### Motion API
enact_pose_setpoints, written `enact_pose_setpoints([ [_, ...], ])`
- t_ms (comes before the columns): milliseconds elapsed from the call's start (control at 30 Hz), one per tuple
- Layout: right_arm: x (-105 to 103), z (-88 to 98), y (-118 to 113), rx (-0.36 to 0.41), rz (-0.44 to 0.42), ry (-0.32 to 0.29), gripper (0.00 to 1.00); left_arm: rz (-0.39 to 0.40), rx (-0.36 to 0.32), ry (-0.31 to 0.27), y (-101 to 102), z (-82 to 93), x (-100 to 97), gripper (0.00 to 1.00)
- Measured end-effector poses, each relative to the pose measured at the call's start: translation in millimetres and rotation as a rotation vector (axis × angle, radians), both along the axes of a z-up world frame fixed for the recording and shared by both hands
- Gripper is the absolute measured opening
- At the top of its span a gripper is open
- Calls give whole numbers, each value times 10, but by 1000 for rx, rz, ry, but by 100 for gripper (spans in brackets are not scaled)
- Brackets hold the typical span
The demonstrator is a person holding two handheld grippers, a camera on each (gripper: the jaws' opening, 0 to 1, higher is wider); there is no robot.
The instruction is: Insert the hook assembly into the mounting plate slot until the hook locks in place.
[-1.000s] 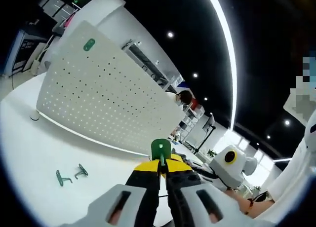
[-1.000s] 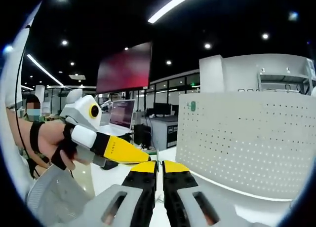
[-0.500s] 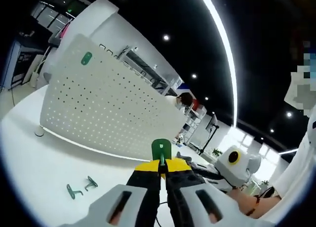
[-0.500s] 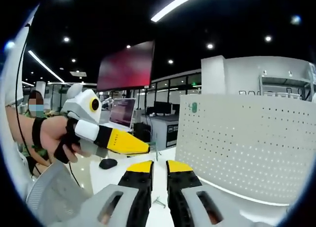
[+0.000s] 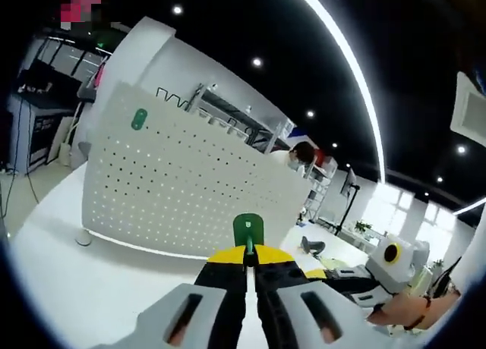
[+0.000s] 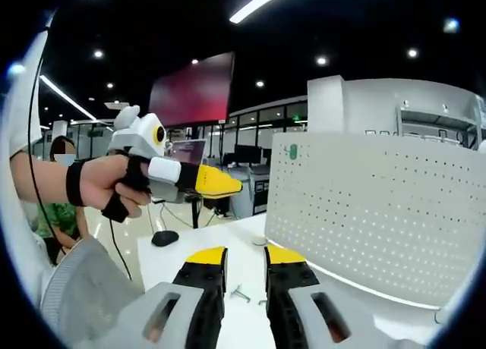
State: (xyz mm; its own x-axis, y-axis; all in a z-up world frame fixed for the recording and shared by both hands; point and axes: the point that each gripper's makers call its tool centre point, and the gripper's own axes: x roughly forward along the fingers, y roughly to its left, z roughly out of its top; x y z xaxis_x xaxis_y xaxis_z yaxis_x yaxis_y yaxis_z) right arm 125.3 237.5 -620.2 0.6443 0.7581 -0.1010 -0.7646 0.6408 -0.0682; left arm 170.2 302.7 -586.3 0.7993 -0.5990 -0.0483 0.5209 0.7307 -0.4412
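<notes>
One green hook (image 5: 247, 231), stem hidden, sits pinched in left claw (image 5: 250, 259).

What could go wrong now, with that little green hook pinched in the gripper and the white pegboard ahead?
The left gripper holds the green hook only by its lower edge, so it could twist or slip when pressed against the pegboard. The board stands upright on the table and might tip or slide, since the right gripper is open and not bracing it. The holes are small; a miss seems possible.

Left hand-held gripper (image 6: 228, 187): yellow tips, black-and-white body. Hand (image 6: 114, 183) wears black strap, possibly a glove.
</notes>
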Motion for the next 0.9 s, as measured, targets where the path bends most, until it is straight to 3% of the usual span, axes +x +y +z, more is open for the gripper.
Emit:
enact_pose_setpoints([
  [333,-96,-81,-121,-11,-6,19,27,51,52,-1,41,-11,244,2],
  [667,-114,-57,-222,5,-14,10,31,130,181,-26,194,40,474,2],
  [900,-160,-100,-236,-3,-20,22,32,168,207,-30,261,62,608,2],
])
